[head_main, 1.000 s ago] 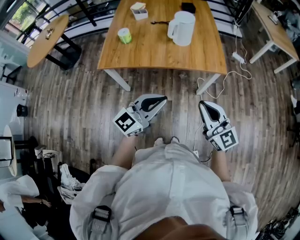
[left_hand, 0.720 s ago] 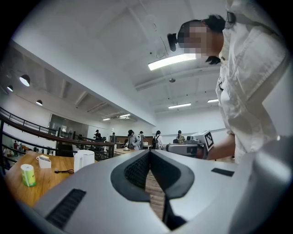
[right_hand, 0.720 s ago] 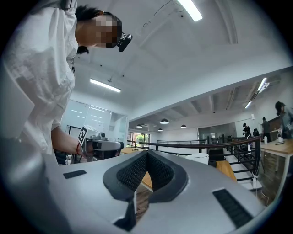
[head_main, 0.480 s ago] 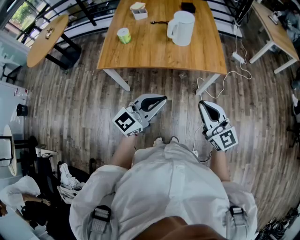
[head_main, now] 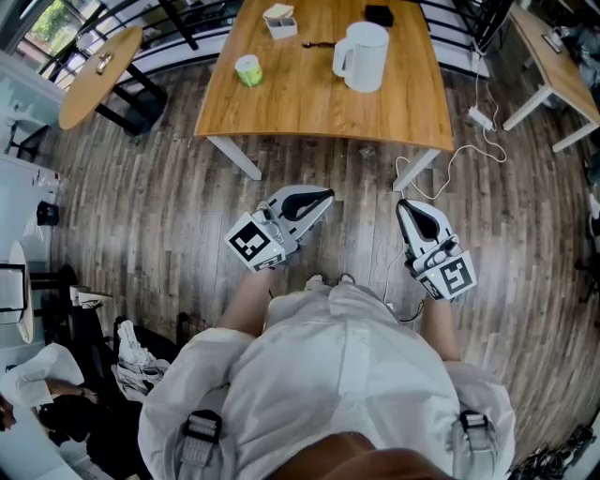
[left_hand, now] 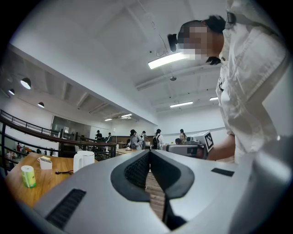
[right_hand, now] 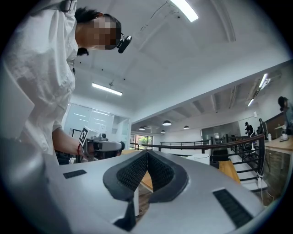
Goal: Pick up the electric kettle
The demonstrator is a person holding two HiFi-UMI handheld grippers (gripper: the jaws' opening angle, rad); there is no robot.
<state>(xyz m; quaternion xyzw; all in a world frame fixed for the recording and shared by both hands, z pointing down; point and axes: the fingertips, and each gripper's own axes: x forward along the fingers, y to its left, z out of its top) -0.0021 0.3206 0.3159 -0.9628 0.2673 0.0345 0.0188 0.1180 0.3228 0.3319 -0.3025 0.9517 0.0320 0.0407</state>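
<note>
The white electric kettle (head_main: 362,54) stands on the far right part of a wooden table (head_main: 309,108), its handle to the left. It also shows small at the left of the left gripper view, as the kettle (left_hand: 83,160). Both grippers hang level over the wood floor, well short of the table's near edge. My left gripper (head_main: 328,195) is shut and holds nothing; its jaws meet tip to tip in its own view (left_hand: 149,152). My right gripper (head_main: 403,204) is shut and holds nothing too, with its jaws together (right_hand: 147,153).
On the table lie a green roll (head_main: 248,70), a small white box (head_main: 277,21), a dark utensil (head_main: 317,43) and a black object (head_main: 378,14). A white cable (head_main: 450,159) trails on the floor by the table's right leg. A round table (head_main: 98,75) stands at left and another desk (head_main: 553,56) at right.
</note>
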